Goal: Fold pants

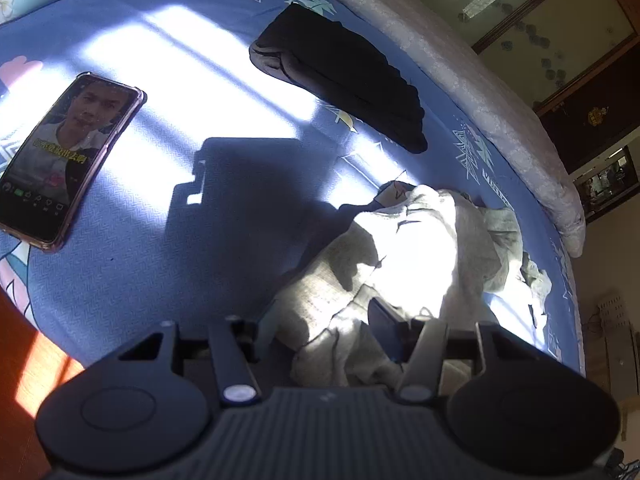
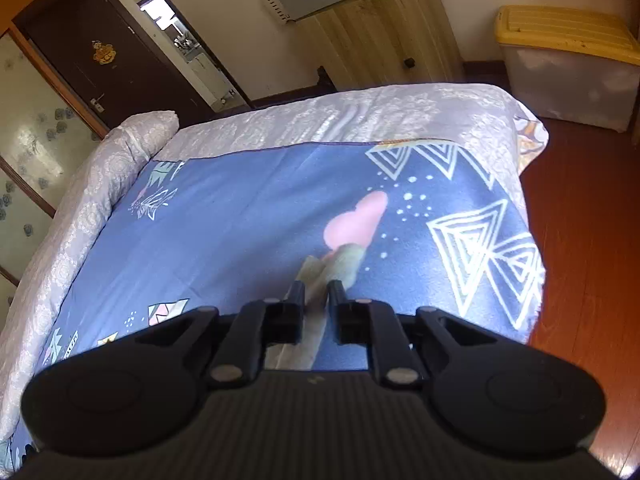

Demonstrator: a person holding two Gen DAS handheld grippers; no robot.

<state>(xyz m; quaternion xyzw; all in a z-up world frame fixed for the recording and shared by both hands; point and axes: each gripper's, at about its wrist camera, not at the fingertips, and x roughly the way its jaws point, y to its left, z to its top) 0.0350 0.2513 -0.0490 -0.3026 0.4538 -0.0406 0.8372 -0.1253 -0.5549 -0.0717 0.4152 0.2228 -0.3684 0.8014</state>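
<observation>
Your grey pants lie crumpled and half sunlit at lower right of the left view on the blue sheet. Left gripper jaws apart over them; right gripper clamped on a grey fabric strip.

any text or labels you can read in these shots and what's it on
Phone screen: a yellow caption line in Chinese characters, too blurred to read.
Blue bedsheet: white printed lettering near the far edge, beginning "VI", rest unreadable.
Right wrist view: only printed patterns, no readable text.
</observation>
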